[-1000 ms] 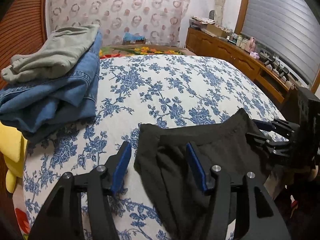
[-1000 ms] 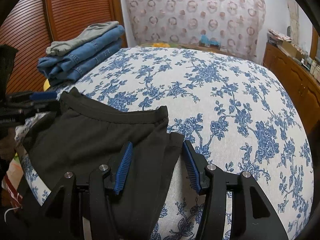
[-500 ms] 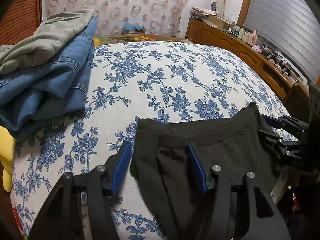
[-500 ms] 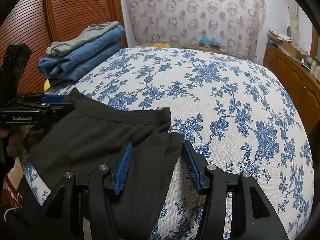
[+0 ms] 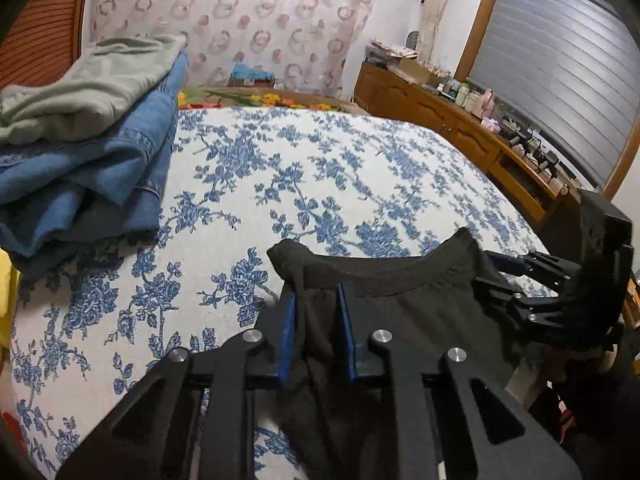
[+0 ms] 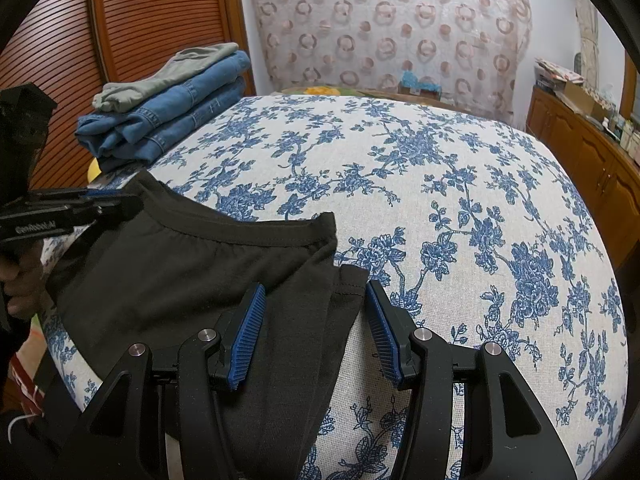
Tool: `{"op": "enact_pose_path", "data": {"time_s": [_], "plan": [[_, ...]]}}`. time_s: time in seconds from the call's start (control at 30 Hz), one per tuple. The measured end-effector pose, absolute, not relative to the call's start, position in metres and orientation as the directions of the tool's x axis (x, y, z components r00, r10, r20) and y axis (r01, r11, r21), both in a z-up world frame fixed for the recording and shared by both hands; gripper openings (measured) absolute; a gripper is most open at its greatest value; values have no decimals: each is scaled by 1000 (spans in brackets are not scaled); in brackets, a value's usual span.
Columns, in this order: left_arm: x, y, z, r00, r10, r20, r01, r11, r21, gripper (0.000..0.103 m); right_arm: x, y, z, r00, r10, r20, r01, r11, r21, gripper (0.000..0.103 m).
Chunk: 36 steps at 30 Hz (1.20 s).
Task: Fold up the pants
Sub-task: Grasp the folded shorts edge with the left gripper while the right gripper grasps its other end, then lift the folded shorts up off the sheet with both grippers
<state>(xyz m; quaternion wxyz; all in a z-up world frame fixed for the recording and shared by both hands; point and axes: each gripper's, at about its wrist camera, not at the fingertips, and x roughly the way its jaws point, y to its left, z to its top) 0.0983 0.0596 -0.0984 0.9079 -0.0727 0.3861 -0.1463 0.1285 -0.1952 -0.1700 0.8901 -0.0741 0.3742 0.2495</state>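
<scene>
Closing left gripper (image 5: pixel 316 308) bunching black pants (image 5: pixel 420 304), legs cropped

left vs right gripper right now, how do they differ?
Left gripper is closing, its blue pads pinching a bunched corner of the black pants; right gripper stands wide, pads clear of the fabric. Left sits at the waistband corner, right straddles a side edge. Both point down at the bed.

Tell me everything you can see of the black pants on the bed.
The black pants are soft, matte knit with a stitched waistband. They lie flat at the near edge of the flowered bed, the legs running out of view. The left gripper is closing on a bunched corner of the waistband. The right gripper is open, straddling the opposite side edge without pinching it.
</scene>
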Motion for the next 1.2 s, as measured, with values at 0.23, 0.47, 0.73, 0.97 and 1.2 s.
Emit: {"op": "enact_pose_path", "data": {"time_s": [0.23, 0.47, 0.73, 0.97, 1.2], "plan": [[88, 51, -86, 693, -306, -653, 217, 952, -216, 18, 128, -195, -170, 595, 389, -703, -500, 864, 55, 52], [81, 46, -80, 714, -298, -634, 226, 954, -195, 18, 129, -197, -170, 593, 391, -703, -487, 870, 73, 49], [73, 44, -74, 729, -309, -610, 237, 951, -199, 17, 130, -194, -167, 549, 433, -715, -508, 852, 127, 18], [67, 46, -66, 747, -314, -587, 242, 949, -200, 16, 122, -199, -154, 577, 464, -672, -515, 845, 141, 8], [59, 48, -48, 780, -315, -542, 246, 949, -197, 15, 112, -201, -131, 631, 476, -612, -521, 845, 120, 7]]}}
